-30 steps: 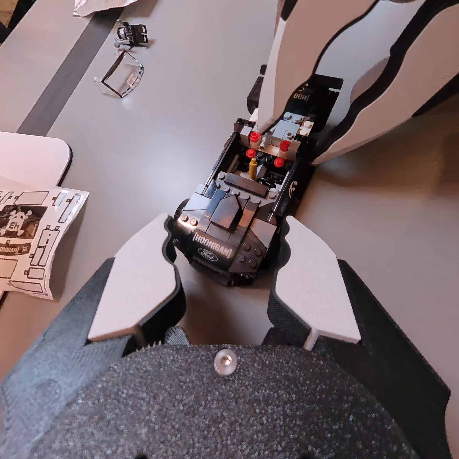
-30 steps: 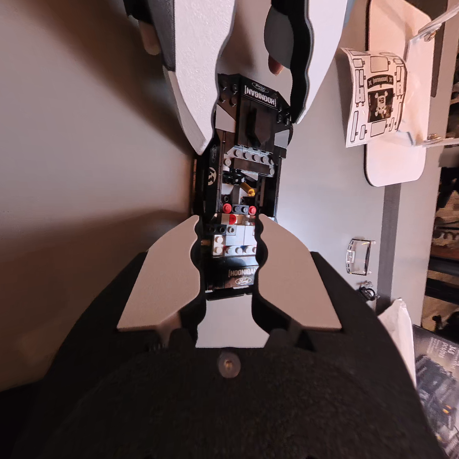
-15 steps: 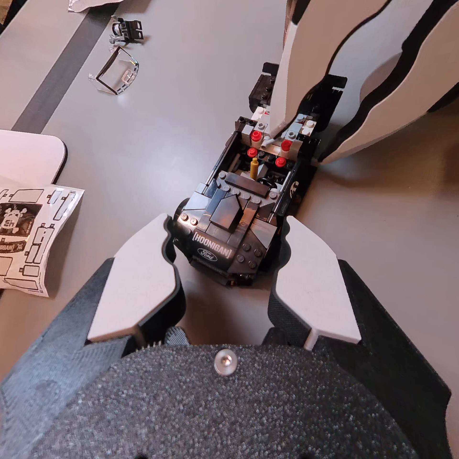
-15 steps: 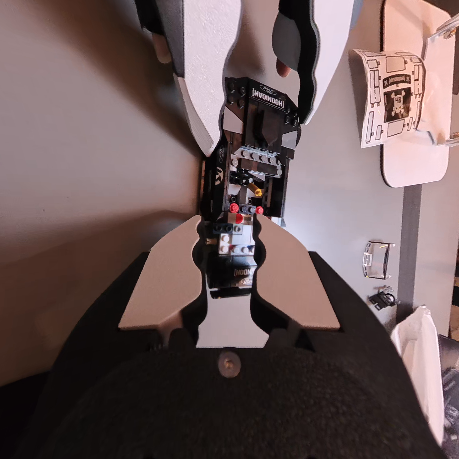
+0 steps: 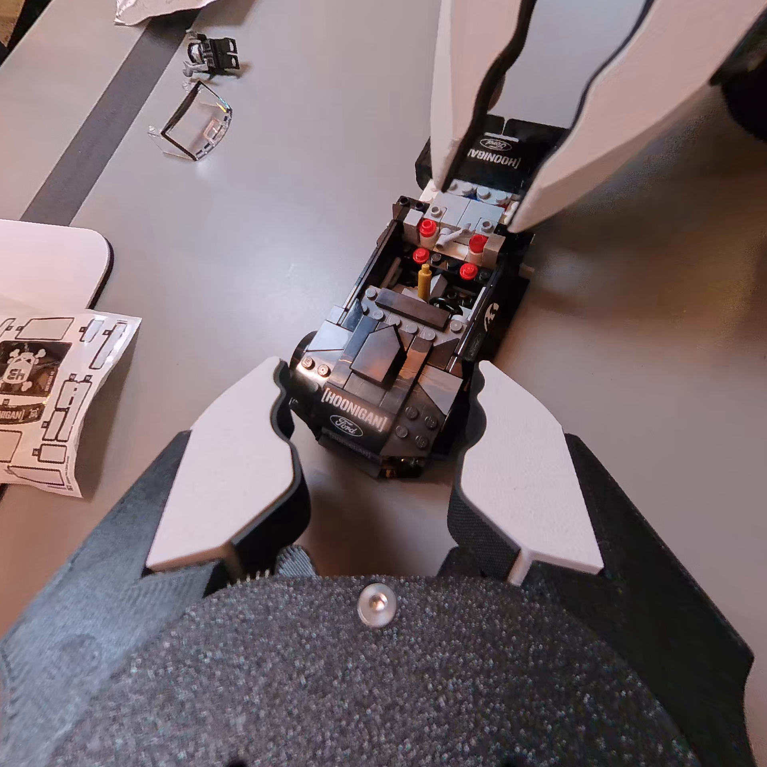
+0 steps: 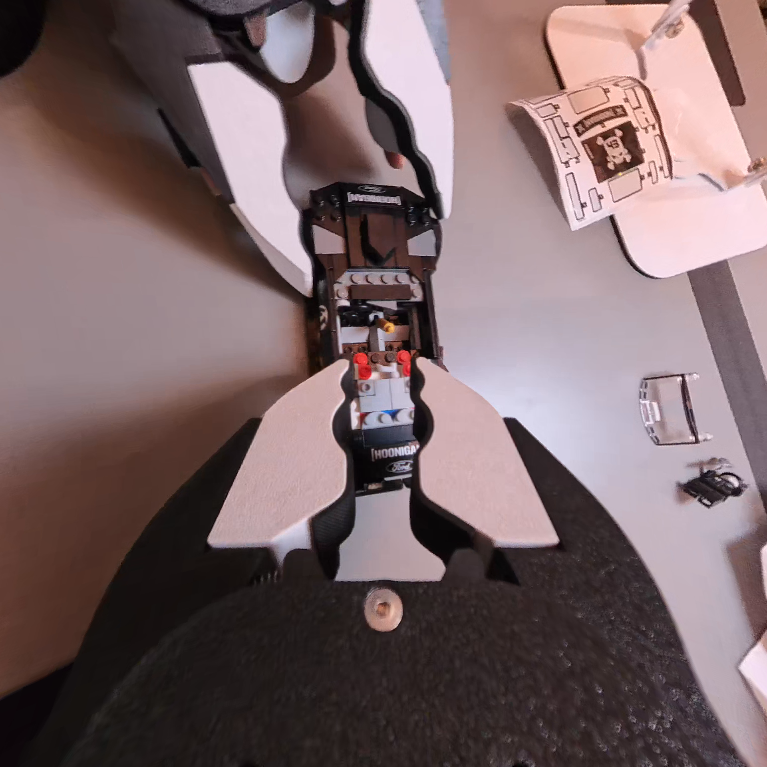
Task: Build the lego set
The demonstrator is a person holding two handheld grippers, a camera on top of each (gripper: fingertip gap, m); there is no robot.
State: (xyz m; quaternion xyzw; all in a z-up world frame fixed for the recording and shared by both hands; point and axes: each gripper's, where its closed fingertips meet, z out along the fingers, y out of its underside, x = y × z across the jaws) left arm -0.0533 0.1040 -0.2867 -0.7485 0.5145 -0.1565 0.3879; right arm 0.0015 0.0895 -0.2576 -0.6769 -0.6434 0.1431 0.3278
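A black lego car (image 5: 415, 319) with grey rear bricks, red studs and a yellow lever sits low over the grey table. My left gripper (image 5: 379, 367) is shut on its front end, one finger on each side of the hood. My right gripper (image 6: 382, 365) comes from the opposite side and is shut on the car's rear (image 6: 384, 394), its fingers pinching the raised grey block. The right gripper (image 5: 479, 207) shows at the top of the left wrist view. The left gripper (image 6: 373, 249) shows at the top of the right wrist view. The car's wheels and underside are hidden.
A clear windshield piece (image 5: 195, 124) and a small black part (image 5: 213, 56) lie on the table to the far left. A sticker sheet (image 5: 54, 394) leans on a white board (image 5: 50, 265). A dark stripe (image 5: 95, 124) crosses the table. A plastic bag (image 5: 153, 6) lies beyond. About 7 cm separates my left fingertips from my right. From either gripper's tips it is about 20 cm to the clear windshield piece (image 5: 195, 124). It turns up in the right wrist view (image 6: 672, 414) as well.
The right gripper's finger was pressing on top of the rear bricks. It has moved back, and both fingers now straddle the rear with a narrower gap. The left gripper kept its hold.
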